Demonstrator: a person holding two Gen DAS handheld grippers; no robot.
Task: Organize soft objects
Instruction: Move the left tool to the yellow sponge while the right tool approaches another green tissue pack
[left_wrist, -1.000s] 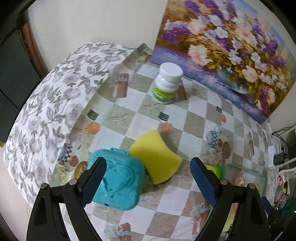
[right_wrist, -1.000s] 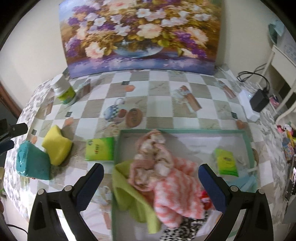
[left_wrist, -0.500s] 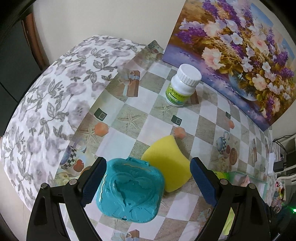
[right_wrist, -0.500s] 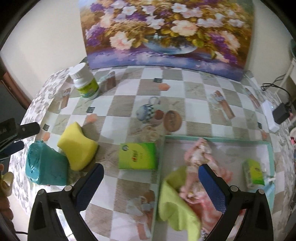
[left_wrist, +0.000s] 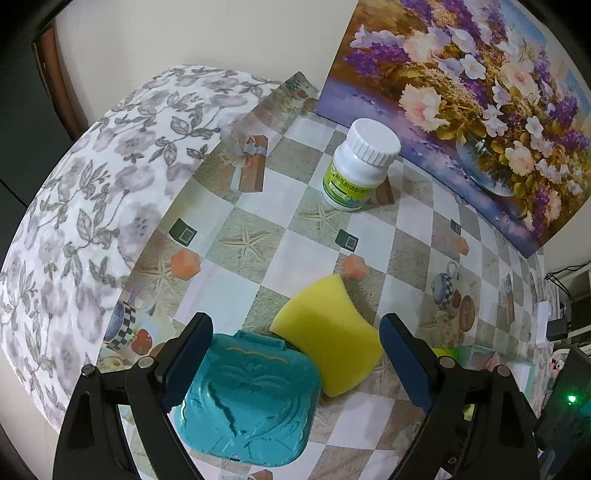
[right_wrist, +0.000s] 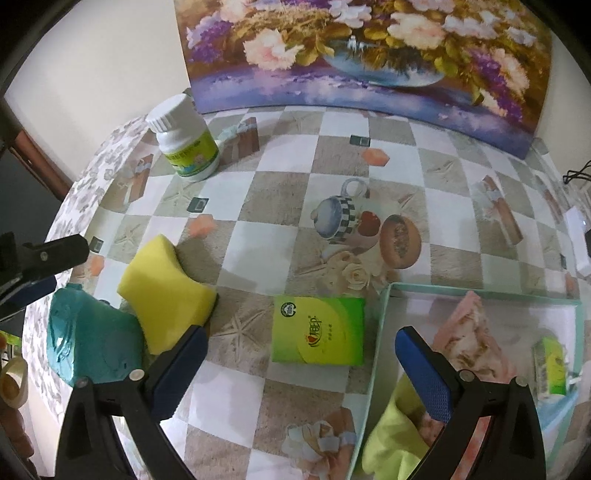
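My left gripper (left_wrist: 295, 365) has dropped toward the sponge (left_wrist: 327, 341) leaning on the teal case (left_wrist: 247, 400), fingers apart, empty. My right gripper (right_wrist: 301, 373) swung from the tray (right_wrist: 384, 314) to the tissue pack (right_wrist: 318, 331), fingers apart. Pickups come next.

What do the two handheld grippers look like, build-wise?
Both match: left gripper and right gripper have black plastic linkage arms with silver pivot screws. Each carries two flat, dark blue fingers whose pads show a fine knurled grid texture. No cables, labels or sleeves are visible on either.
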